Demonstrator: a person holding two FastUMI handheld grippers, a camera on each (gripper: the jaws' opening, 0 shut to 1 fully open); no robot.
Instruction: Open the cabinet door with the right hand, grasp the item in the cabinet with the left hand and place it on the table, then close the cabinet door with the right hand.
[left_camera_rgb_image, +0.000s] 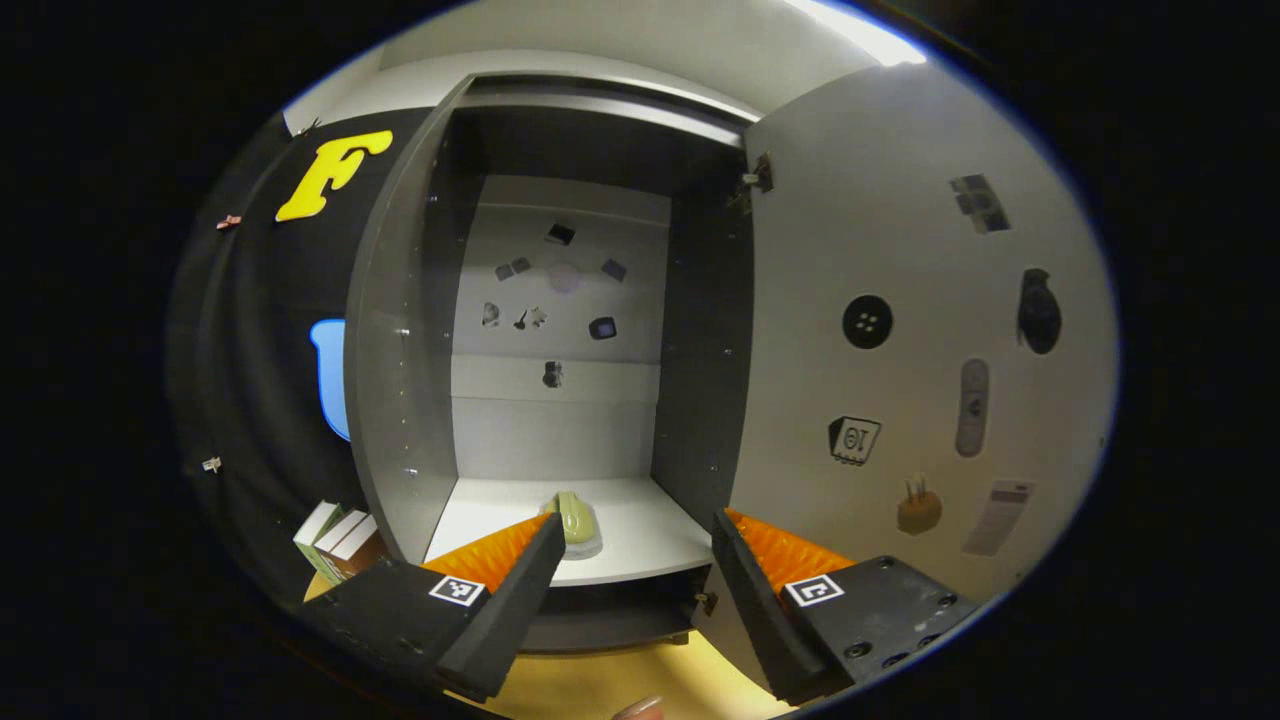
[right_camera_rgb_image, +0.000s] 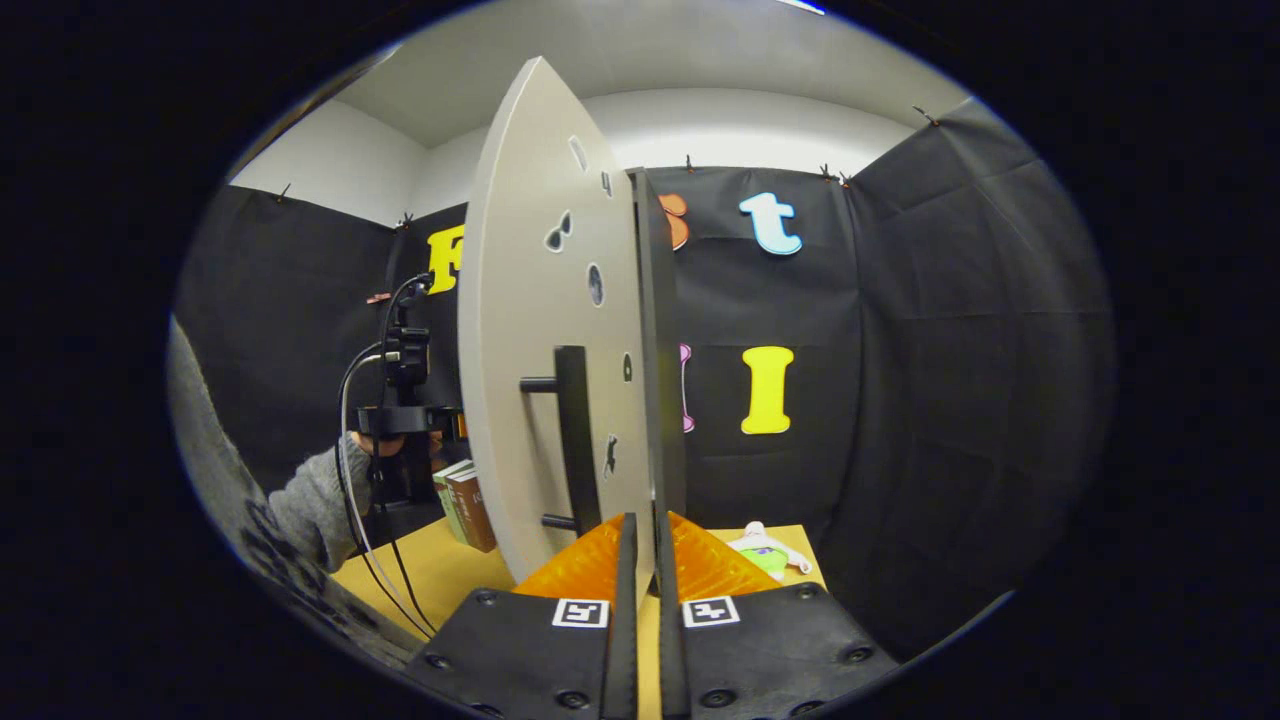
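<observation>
Left hand-held gripper (left_camera_rgb_image: 630, 560) hangs open in front of the open cabinet (left_camera_rgb_image: 400, 330), fingers spread wide and holding nothing. Straight ahead and slightly left of centre, a small pale green item (left_camera_rgb_image: 577, 518) sits on the cabinet's white shelf (left_camera_rgb_image: 650, 530) near its front edge, its long axis running front to back. The reach is a short push forward. The right hand-held gripper (right_camera_rgb_image: 645, 545) appears pinched on the edge of the door (right_camera_rgb_image: 550, 330), beside its dark handle (right_camera_rgb_image: 575, 440), above the desk (right_camera_rgb_image: 440, 570).
</observation>
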